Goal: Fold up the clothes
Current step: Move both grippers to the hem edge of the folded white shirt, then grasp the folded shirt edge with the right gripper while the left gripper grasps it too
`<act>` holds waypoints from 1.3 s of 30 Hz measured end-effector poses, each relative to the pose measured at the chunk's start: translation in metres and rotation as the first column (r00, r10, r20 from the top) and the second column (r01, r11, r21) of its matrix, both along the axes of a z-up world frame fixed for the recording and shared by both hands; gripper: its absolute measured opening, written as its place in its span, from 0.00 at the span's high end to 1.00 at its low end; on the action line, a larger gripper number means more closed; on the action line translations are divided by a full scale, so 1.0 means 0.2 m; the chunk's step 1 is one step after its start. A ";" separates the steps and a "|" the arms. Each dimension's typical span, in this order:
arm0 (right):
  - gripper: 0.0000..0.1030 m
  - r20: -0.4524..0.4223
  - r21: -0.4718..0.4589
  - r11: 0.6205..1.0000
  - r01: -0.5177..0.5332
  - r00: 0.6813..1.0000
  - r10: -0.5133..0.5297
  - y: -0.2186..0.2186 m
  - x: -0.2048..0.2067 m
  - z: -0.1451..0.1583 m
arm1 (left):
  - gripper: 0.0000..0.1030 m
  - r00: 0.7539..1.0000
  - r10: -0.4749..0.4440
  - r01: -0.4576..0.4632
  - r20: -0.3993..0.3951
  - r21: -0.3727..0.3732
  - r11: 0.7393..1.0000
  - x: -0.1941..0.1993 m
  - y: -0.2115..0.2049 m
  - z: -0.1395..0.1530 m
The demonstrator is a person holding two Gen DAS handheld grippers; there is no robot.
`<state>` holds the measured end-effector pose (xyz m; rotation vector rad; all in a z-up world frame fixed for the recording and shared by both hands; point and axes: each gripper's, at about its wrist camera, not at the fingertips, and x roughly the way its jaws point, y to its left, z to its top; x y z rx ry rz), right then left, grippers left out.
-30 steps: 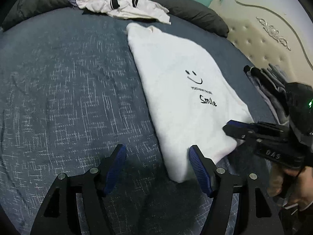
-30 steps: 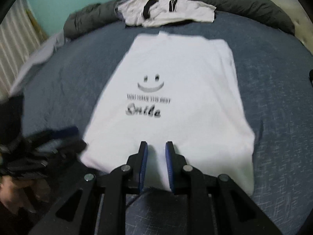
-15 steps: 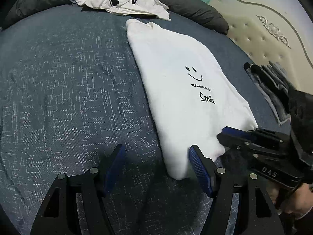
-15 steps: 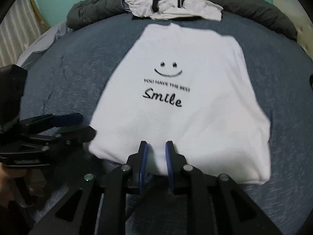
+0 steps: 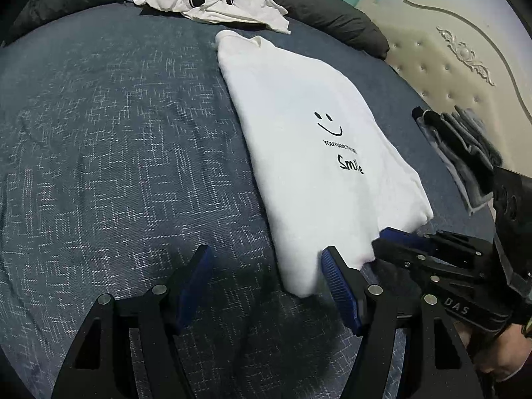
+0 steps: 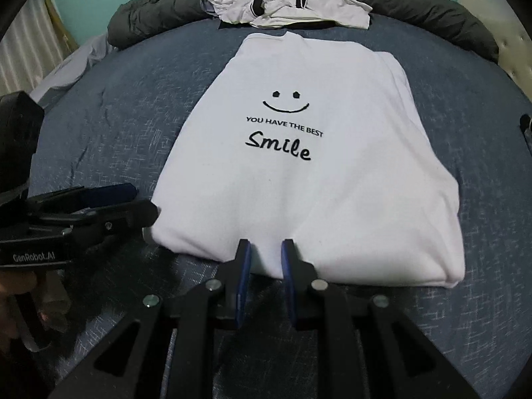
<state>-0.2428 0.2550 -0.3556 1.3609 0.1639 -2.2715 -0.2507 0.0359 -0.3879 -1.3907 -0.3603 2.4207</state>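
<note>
white smile shirt lies w/ sleeves folded in; its bottom-up fold, and crumpled shirt beyond its collar, are left. left gripper gapes empty at its hem corner; right gripper, narrowly parted, seems to straddle hem, grip unclear.

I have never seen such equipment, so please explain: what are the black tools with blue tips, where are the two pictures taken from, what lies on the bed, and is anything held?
The tools are two hand-held grippers, worked by a person; there is no robot arm. Each carries a camera looking along its fingers. One picture comes from the left gripper, whose jaws stand wide open beside the shirt's near corner. The other comes from the right gripper, jaws narrow at the near hem; a grip is not clear. On the blue bedspread lies a white Smile T-shirt, sleeves folded in. Behind it lies a crumpled white garment against a dark rolled duvet.
</note>
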 end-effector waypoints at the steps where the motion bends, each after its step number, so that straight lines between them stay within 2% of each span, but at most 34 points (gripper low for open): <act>1: 0.83 0.007 -0.004 1.000 0.003 1.000 -0.003 0.01 0.00 0.01 | 0.31 1.000 0.007 -0.007 -0.003 0.004 1.000 0.00 -0.01 0.00; 4: 0.83 -0.001 -0.012 1.000 0.009 1.000 -0.009 0.05 0.00 0.06 | 0.31 0.999 0.034 -0.033 -0.009 0.027 0.999 0.00 -0.06 0.02; 8: 0.83 -0.049 -0.035 0.996 0.079 0.995 -0.081 0.21 -0.03 0.17 | 0.31 0.997 0.080 -0.080 -0.004 0.099 0.992 0.01 -0.12 0.04; 11: 0.82 -0.040 -0.051 0.988 0.145 0.988 -0.147 0.35 -0.12 0.20 | 0.31 0.996 0.093 -0.091 -0.014 0.087 0.992 0.02 -0.12 0.05; 14: 0.76 -0.009 -0.054 0.982 0.179 0.984 -0.180 0.43 -0.20 0.20 | 0.31 0.995 0.105 -0.104 -0.002 0.099 0.990 0.02 -0.13 0.03; 16: 0.62 0.007 -0.052 0.979 0.199 0.980 -0.199 0.46 -0.25 0.19 | 0.31 0.994 0.109 -0.109 0.012 0.108 0.988 0.00 -0.11 0.02; 19: 0.58 0.030 -0.046 0.977 0.207 0.978 -0.206 0.50 -0.28 0.17 | 0.31 0.994 0.109 -0.112 0.031 0.136 0.984 -0.01 -0.09 0.01; 24: 0.57 0.138 -0.084 0.969 0.231 0.966 -0.218 0.56 -0.33 0.06 | 0.31 0.992 0.114 -0.121 0.052 0.169 0.978 -0.02 -0.05 -0.02; 29: 0.54 0.196 -0.122 0.961 0.247 0.955 -0.220 0.60 -0.34 -0.03 | 0.31 0.991 0.118 -0.126 0.060 0.169 0.977 -0.03 0.00 -0.02; 39: 0.52 0.222 -0.186 0.950 0.252 0.952 -0.210 0.66 -0.35 -0.07 | 0.32 0.995 0.087 -0.093 0.042 0.170 0.981 -0.04 0.08 -0.01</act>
